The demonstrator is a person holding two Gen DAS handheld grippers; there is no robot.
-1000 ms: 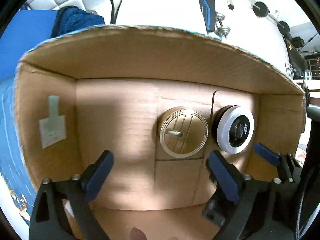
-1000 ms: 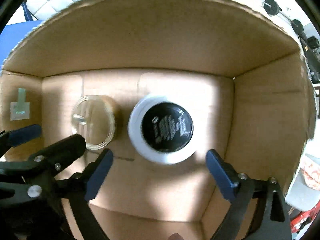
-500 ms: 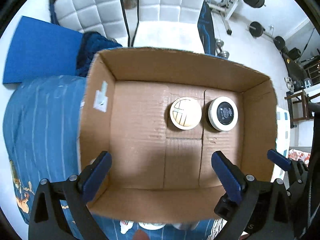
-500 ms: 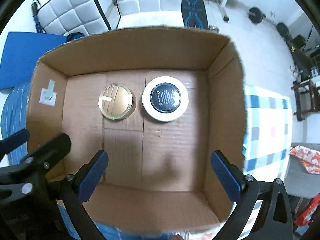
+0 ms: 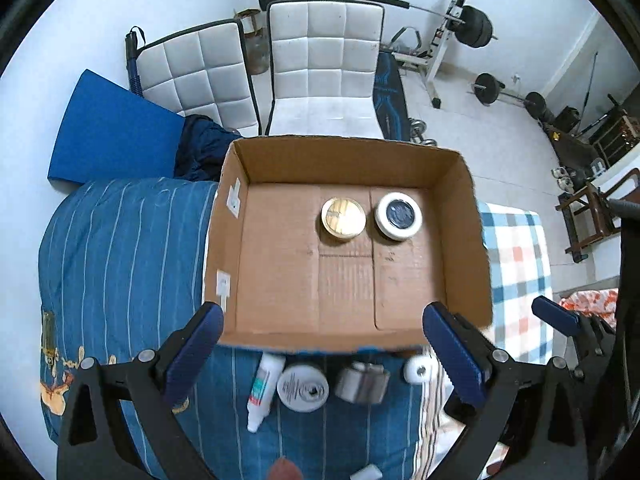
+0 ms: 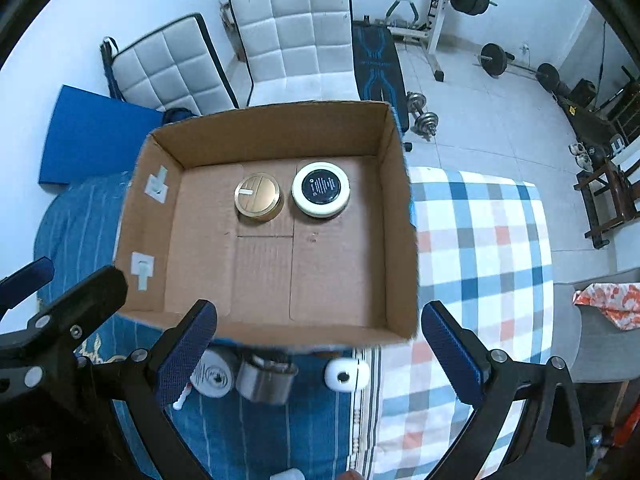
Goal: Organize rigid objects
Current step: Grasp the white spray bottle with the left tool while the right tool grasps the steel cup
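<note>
Blue bedding [image 5: 120, 260] is cushioning loose containers at lower frame; both grippers [image 5: 320, 352] [image 6: 316, 344] are hovering spread, risking nudging the metal tin [image 6: 266, 378] rolling

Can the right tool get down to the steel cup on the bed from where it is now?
Probably yes. The right tool hangs open above the steel cup, which stands outside the box by its near wall; only the white jar crowds its left side.

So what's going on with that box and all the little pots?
Someone is tidying small things into a cardboard box on a bed. Two round jars already sit in it side by side: a gold jar and a white jar. Both grippers, left and right, are open and empty above the box's near edge. A tube, tub, metal tin and white roll wait on the bedcover.
</note>
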